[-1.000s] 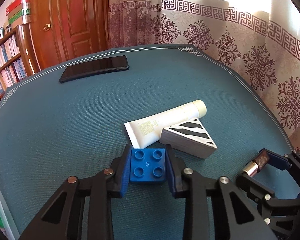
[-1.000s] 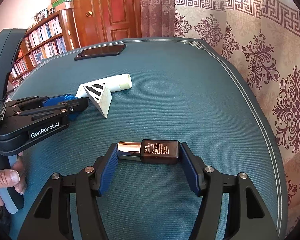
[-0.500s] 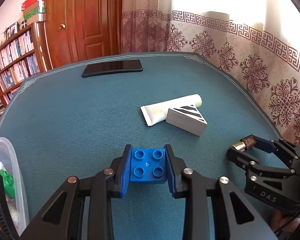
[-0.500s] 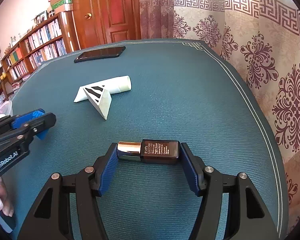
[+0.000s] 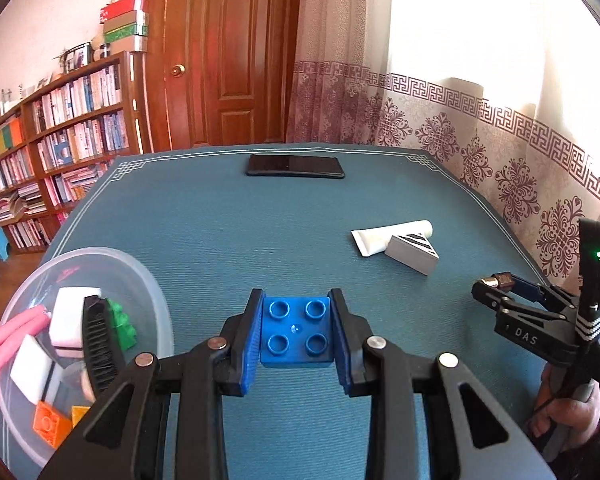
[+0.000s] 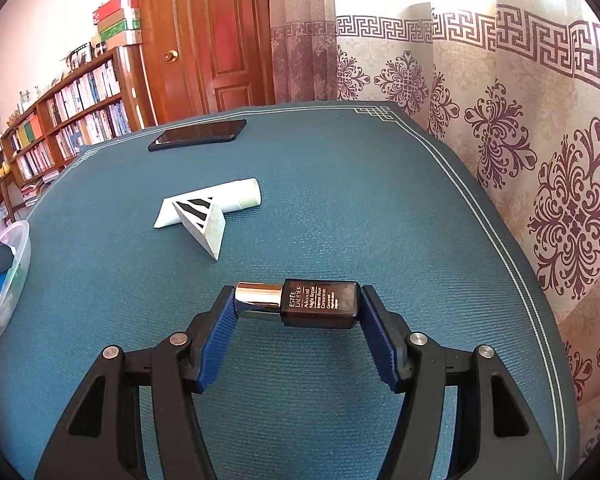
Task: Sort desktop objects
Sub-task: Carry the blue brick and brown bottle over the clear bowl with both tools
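Swinging left since a second ago, my left gripper (image 5: 296,330) is clamping the blue brick (image 5: 296,332) near the clear bowl (image 5: 156,304), lower left. Right gripper (image 6: 298,304) is pinching the serum bottle (image 6: 300,302), frame centre. Tube (image 6: 224,200), wedge (image 6: 204,224), phone (image 6: 198,135) are waiting on the table.

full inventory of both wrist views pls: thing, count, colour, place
blue brick: 1, blue, held in left gripper
brown bottle: 1, dark brown, copper cap, held in right gripper
tube: 1, white, mid-table
wedge block: 1, white, black stripes, against the tube
phone: 1, black, far table edge
bowl: 1, clear, table's left, holds bricks and other bits
table: 1, teal
bookshelf: 1, brown, left wall
left gripper: shut on brick
right gripper: shut on bottle
hand: 1, holding right gripper's handle
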### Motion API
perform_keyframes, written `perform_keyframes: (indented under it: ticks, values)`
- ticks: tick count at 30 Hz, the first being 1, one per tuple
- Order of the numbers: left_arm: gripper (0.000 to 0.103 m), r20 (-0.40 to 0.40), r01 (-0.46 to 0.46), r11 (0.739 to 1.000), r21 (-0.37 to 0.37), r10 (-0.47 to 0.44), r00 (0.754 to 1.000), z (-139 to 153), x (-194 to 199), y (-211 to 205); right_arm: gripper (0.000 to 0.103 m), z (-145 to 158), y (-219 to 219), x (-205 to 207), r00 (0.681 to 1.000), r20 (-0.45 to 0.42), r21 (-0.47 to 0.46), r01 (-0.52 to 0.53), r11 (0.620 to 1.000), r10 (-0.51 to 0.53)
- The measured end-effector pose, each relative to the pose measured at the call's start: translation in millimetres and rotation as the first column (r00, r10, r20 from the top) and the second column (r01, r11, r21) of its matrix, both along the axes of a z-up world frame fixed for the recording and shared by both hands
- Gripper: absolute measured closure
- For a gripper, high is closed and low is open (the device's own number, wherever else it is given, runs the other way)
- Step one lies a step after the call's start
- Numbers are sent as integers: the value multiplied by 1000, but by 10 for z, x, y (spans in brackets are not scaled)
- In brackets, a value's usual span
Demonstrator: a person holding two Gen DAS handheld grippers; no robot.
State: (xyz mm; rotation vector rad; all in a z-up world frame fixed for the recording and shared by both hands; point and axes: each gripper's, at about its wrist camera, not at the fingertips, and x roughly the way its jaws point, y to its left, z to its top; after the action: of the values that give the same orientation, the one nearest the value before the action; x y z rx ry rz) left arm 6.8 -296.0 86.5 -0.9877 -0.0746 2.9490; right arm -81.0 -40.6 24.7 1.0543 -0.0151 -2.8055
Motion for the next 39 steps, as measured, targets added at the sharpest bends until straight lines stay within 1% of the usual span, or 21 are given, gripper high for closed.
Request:
perform_keyframes:
  ticks: [9, 16, 19, 24, 31, 39]
  values:
    - [68, -21, -121, 993, -9, 121, 992, 44, 321, -611, 39, 12, -85, 149, 1000, -2, -10, 10, 1000, -10]
    - [68, -25, -176, 984, -31, 175, 984, 32, 445, -923, 39, 34, -316, 269, 1000, 10, -27, -25, 999, 26]
    - [68, -26, -196, 980, -44, 195, 981, 7, 503, -1039, 39, 89, -523, 350, 998, -2, -42, -70, 997, 70]
    - [68, 3, -228, 972, -53, 228, 974, -89, 532, -1258, 39, 204, -957, 456, 986, -24, -58, -168, 984, 166]
    - [68, 3, -249, 967, -47, 250, 968, -112, 577, -1491, 39, 313, -1569, 597, 956, -38, -65, -293, 954, 291]
    - [68, -9, -268, 962, -57, 268, 963, -97, 611, -1684, 39, 390, -2112, 721, 921, -49, -71, -390, 918, 387]
